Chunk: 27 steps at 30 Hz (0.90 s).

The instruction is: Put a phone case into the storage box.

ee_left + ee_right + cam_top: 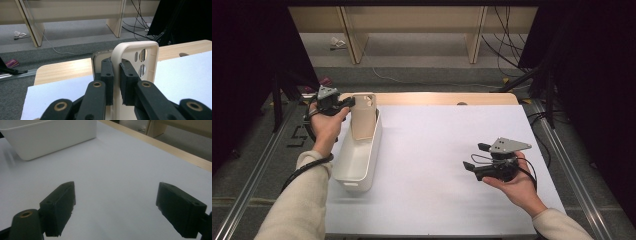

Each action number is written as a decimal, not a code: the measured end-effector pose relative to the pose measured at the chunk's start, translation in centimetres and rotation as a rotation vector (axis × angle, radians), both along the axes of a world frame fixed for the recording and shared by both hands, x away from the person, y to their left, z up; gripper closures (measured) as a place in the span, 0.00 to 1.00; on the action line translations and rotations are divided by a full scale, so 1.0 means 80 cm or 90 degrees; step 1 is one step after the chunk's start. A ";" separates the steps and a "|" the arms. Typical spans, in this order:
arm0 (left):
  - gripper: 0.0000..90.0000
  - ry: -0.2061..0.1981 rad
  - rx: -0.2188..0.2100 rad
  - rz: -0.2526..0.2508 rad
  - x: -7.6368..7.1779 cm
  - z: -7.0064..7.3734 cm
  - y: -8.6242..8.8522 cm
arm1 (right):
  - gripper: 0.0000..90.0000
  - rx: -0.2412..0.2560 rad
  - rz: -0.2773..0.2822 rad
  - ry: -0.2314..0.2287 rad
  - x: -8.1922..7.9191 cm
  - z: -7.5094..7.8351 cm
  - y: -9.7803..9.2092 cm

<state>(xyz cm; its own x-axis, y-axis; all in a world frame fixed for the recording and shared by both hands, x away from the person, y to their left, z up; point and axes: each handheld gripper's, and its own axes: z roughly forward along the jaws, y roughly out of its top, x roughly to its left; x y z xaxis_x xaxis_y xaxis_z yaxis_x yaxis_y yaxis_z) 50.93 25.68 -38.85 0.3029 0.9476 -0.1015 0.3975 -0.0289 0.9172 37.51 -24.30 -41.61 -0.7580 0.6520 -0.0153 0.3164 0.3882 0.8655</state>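
A beige phone case (363,116) with camera cut-outs hangs upright over the far end of a white plastic bin (357,159) at the table's left. My left gripper (348,103) is shut on the case's edge; in the left gripper view the case (147,62) stands between the two black pads (108,72), pinched at its rim. My right gripper (475,156) is at the right of the table, held just above the white sheet, pointing left. Its jaws (116,205) stand wide open with nothing between them, and the bin (50,137) shows beyond them.
A white sheet (437,165) covers the wooden table (437,98). Beyond the table's far edge are grey floor, wooden shelf legs (474,40) and loose cables (507,50). Black stands and metal rails (562,150) flank both sides.
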 end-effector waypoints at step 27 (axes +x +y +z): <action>0.83 0.020 0.047 0.018 0.009 -0.006 0.001 | 0.19 0.003 0.003 -0.001 0.000 0.000 0.000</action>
<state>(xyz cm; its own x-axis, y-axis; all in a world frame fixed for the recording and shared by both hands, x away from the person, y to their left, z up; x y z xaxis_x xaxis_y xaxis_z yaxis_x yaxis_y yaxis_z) 51.68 25.72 -39.35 0.2735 0.9611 -0.0397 0.4280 -0.0846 0.8998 37.51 -24.28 -41.60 -0.7612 0.6483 -0.0128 0.3136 0.3853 0.8679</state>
